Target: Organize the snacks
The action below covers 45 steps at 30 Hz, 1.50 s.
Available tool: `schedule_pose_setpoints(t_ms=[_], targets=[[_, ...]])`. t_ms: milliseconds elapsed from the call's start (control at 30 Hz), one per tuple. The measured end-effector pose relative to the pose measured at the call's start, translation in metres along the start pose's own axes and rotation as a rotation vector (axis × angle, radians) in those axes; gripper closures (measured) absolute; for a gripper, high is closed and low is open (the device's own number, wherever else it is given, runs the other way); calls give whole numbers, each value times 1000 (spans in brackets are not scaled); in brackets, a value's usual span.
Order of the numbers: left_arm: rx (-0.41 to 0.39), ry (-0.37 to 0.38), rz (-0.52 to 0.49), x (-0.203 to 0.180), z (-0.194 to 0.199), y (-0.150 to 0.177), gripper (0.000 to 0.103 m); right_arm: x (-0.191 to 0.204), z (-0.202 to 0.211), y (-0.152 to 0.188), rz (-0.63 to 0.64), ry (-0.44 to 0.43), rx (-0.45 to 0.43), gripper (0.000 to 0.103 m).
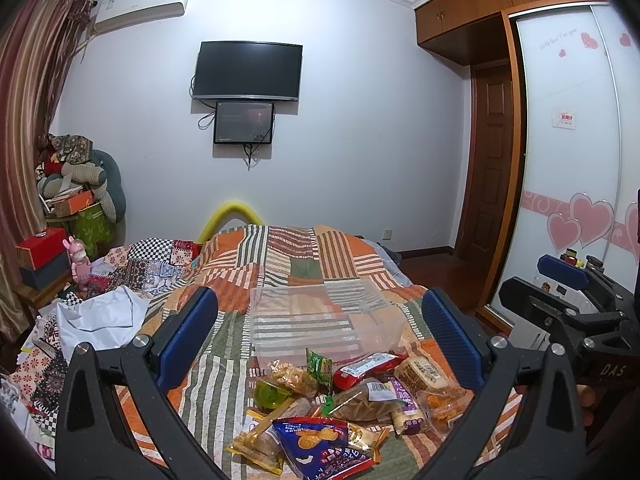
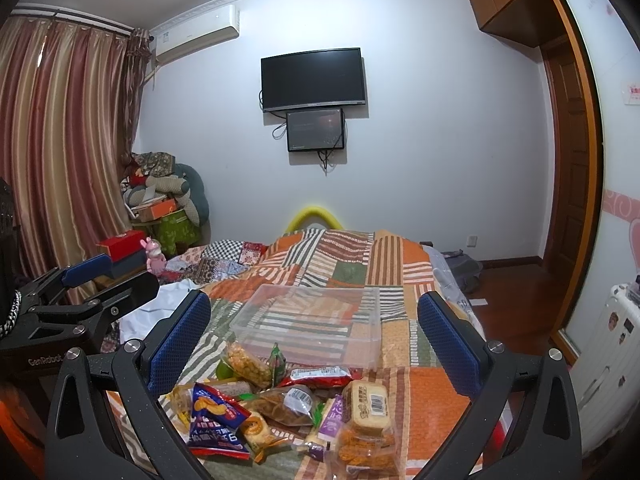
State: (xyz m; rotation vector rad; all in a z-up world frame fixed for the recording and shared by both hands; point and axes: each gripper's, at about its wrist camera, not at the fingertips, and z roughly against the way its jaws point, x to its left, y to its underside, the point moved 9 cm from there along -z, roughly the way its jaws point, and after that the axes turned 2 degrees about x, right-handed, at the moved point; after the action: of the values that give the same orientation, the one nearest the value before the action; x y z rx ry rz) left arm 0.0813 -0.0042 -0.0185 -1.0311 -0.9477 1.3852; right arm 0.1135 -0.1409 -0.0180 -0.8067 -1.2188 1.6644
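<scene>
A: Scene check. Snack pile [image 1: 340,408] sits on the patchwork bed [image 1: 280,264], just in front of the clear plastic bin [image 1: 320,320]. Bin looks empty, nothing inside as far as I can see.

B: Claws?

A: Left claw [image 1: 320,336] spread wide, holding nothing, hanging above the near edge of the bin. Right claw [image 2: 316,340] same: wide, empty, hovering over the pile. Each one shows at the edge of the other's view, so they sit side by side.

B: What's in the pile?

A: Blue chip bag [image 2: 214,420] on the side of the pile farthest from the bin, red wrapped bar [image 2: 320,376] touching the bin's near wall, tan biscuit pack [image 2: 366,406] next to it, brown bagged snack [image 2: 288,402] in the middle, small green packet [image 2: 278,362] near the bin, plus a purple-label pack [image 2: 331,420]. Several overlap.

B: Step?

A: I'd call it the very start; nothing sorted yet, no grasp made.

B: Next move?

A: My guess: drop one claw onto a top-lying packet, like the red bar or biscuit pack, pinch it by the body, lift clear of the heap, carry the short way forward into the bin. Crinkly wrappers will likely slip, and neighbours may drag along, so pick loose ones first.
</scene>
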Motion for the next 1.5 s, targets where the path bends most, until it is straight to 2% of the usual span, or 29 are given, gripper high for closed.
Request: schedule_pose_setpoints(t_ms=[500,700,800,867,967,1133,1233,1300,1500], targets=[[13,9,-4,2,-5,4,0,-3,-5,3,-11,-2,18,0],[38,14,-1,5,-13,11,0,-8,-13,10,-28,5,41,0],[65,16,9,11,-22,16,3,-16,-20,16,-49,12,65,0],[92,13,10,16,-29,22,12,-23,-26,20,-66,14,89,0],[148,0,13,26,-43,33,17,-33,-34,29,-87,19,123,1],[256,11,33,39,-70,59,24,-50,-50,48,-116,19,208,10],[325,26,44,44,-85,78,32,-57,-61,63,-125,12,274,19],[367,33,51,49,-94,91,33,-62,-68,75,-131,9,317,25],[476,25,68,64,-117,127,33,-75,-77,101,-147,15,415,32]])
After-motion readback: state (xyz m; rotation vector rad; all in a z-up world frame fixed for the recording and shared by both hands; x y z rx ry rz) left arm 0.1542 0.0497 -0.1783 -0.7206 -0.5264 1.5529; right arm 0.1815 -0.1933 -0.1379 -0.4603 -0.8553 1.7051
